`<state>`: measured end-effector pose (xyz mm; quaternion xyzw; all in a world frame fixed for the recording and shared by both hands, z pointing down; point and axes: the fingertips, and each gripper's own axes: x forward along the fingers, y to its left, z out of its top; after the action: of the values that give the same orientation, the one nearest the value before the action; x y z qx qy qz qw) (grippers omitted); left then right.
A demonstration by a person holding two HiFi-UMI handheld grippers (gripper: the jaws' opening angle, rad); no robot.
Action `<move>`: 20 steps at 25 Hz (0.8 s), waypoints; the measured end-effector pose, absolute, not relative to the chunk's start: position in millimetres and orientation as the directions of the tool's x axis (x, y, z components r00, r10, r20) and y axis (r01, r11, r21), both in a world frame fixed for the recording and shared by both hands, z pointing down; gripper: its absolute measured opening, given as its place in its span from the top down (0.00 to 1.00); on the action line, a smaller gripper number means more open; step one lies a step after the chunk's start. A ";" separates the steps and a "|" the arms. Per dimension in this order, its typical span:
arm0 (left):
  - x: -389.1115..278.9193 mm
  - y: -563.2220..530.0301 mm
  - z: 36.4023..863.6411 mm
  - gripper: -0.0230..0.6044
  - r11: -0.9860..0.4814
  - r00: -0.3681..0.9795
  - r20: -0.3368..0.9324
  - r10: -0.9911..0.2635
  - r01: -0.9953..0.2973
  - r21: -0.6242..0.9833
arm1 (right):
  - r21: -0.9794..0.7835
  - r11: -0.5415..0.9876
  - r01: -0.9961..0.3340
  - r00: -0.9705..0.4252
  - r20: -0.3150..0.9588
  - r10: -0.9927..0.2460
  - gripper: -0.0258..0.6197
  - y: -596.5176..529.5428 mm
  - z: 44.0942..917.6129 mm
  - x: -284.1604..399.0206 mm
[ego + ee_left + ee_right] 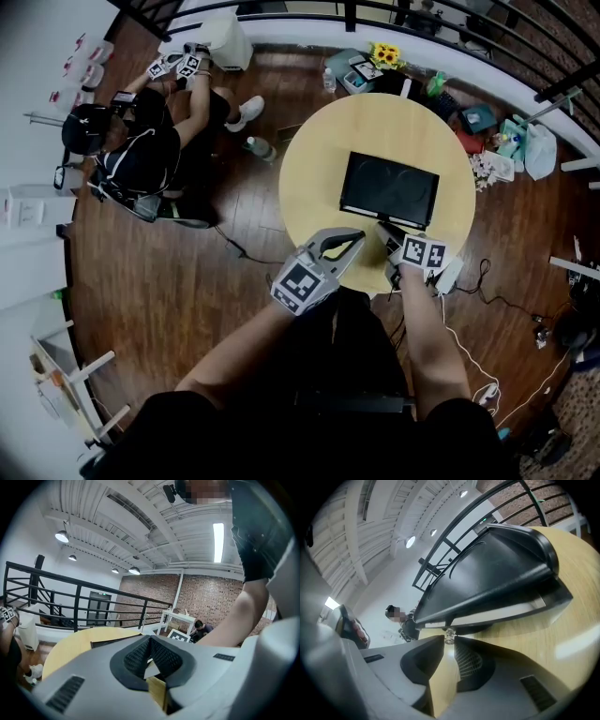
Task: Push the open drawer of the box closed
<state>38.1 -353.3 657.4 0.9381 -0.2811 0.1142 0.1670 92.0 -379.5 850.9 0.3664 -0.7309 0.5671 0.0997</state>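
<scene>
A black box [389, 187] stands on the round yellow table [319, 159]. In the right gripper view the box [487, 569] fills the upper frame. Its drawer [497, 612] stands out a little along the bottom, showing a pale strip. A small clear knob [449, 635] on the drawer front sits pinched between the tips of my right gripper [449, 639]. In the head view the right gripper [385, 231] touches the box's near edge. My left gripper [356, 240] hovers beside it over the table's front edge, shut and empty, its tips [150, 638] meeting and aimed above the table [70, 644].
A person [131, 150] sits on the wooden floor to the left, holding grippers. Bags, bottles and boxes [487, 131] lie behind the table by the black railing. A white cable [469, 366] trails on the floor at the right.
</scene>
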 end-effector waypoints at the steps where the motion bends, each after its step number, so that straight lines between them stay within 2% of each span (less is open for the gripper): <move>1: 38.1 -354.7 658.2 0.91 -0.785 0.815 0.309 -0.490 -0.566 0.250 | -0.756 0.088 -0.649 -0.711 0.561 -0.425 0.84 -382.1 851.4 92.6; 20: 28.0 -357.3 650.3 0.91 -0.769 0.809 0.317 -0.495 -0.578 0.273 | -0.765 0.064 -0.641 -0.710 0.559 -0.428 0.82 -374.3 833.7 99.0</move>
<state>28.0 -357.3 650.3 0.9336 -0.2873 0.1138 0.1815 99.0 -374.3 833.7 0.3695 -0.7235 0.5758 0.0925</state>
